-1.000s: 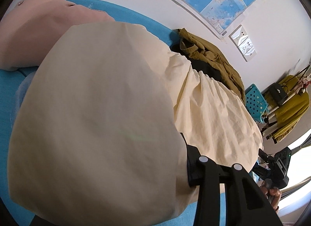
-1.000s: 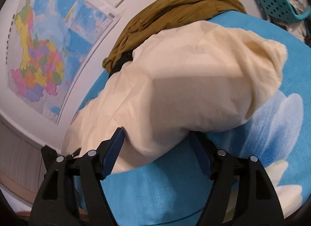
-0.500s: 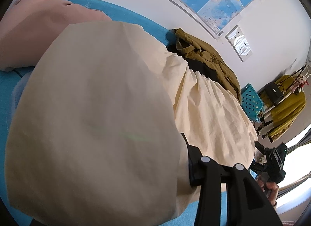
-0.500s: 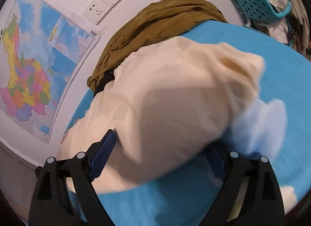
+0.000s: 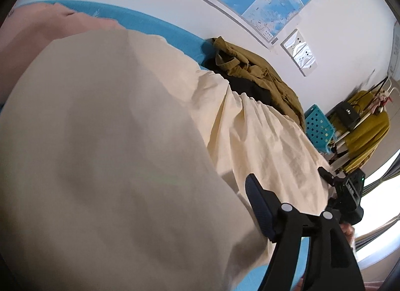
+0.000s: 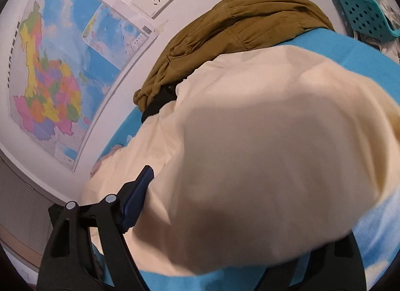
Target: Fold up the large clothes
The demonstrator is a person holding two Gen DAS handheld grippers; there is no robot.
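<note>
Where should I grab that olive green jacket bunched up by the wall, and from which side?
Take the olive jacket by the raised collar and placket folds at its end nearest the map. Those ridges stand up from the pile and would likely fit between claw fingers. Come from the open bed side, over the cream garment, since the wall blocks the far side. What lies under the pile is hidden.

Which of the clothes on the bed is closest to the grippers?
The cream garment, draped right over them. The olive jacket lies back by the wall; the pink one sits farther off.
</note>
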